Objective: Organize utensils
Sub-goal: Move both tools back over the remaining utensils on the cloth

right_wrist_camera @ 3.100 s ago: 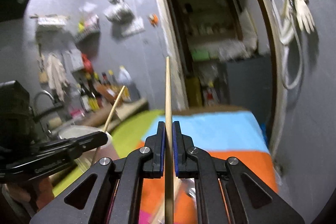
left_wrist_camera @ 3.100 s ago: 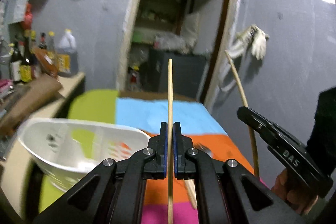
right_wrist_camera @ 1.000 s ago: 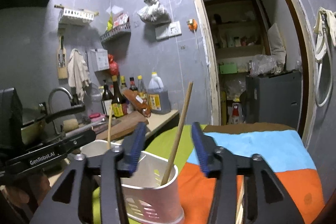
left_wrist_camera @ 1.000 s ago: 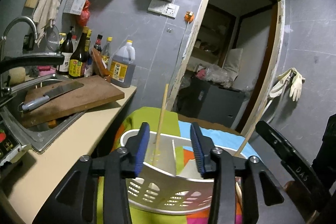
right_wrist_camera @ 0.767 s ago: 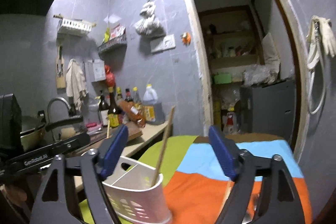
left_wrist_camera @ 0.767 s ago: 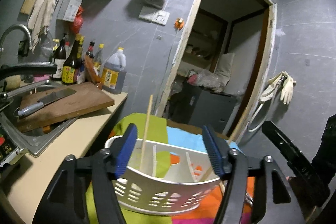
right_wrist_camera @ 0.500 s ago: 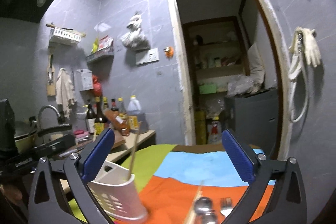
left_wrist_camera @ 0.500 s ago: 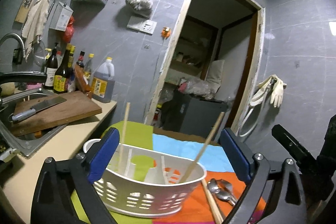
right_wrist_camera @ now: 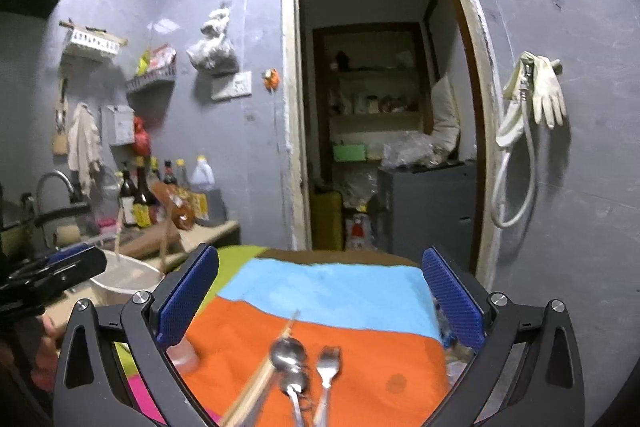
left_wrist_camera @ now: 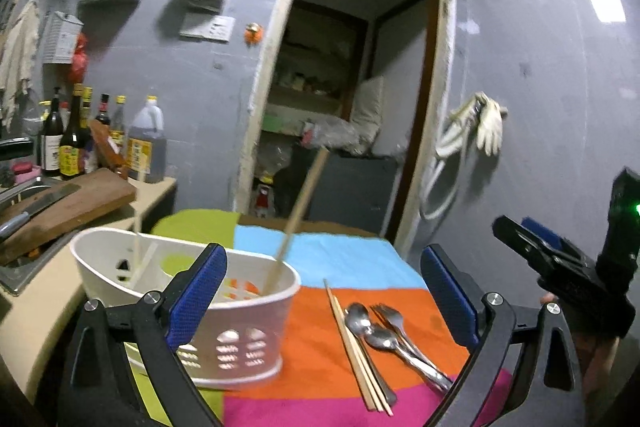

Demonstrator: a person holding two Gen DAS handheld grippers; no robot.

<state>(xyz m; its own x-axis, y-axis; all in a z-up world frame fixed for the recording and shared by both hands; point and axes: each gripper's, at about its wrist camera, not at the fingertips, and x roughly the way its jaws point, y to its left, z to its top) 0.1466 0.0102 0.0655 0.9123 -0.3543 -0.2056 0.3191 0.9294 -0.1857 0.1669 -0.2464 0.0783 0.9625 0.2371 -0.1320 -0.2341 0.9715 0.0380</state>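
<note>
A white slotted utensil basket (left_wrist_camera: 244, 343) stands at the left of the bright cloth; one chopstick (left_wrist_camera: 300, 211) leans out of its right end and another (left_wrist_camera: 138, 227) stands at its left. On the orange stripe lie loose chopsticks (left_wrist_camera: 356, 343), two spoons (left_wrist_camera: 360, 315) and a fork (left_wrist_camera: 392, 315). My left gripper (left_wrist_camera: 324, 291) is open and empty above the basket's near wall. My right gripper (right_wrist_camera: 320, 291) is open and empty over the spoons (right_wrist_camera: 288, 351), fork (right_wrist_camera: 330, 359) and chopsticks (right_wrist_camera: 256, 383); the basket (right_wrist_camera: 128, 283) sits to its left.
A counter with a cutting board (left_wrist_camera: 68, 211), a knife, a sink and several bottles (left_wrist_camera: 72, 143) runs along the left. An open doorway (left_wrist_camera: 344, 115) and a dark cabinet lie behind the table. Gloves (left_wrist_camera: 488, 127) hang on the right wall.
Both grippers let go of their chopsticks, which now stand in the basket. Both opened wide and drew back and rightwards, bringing the loose cutlery into view.
</note>
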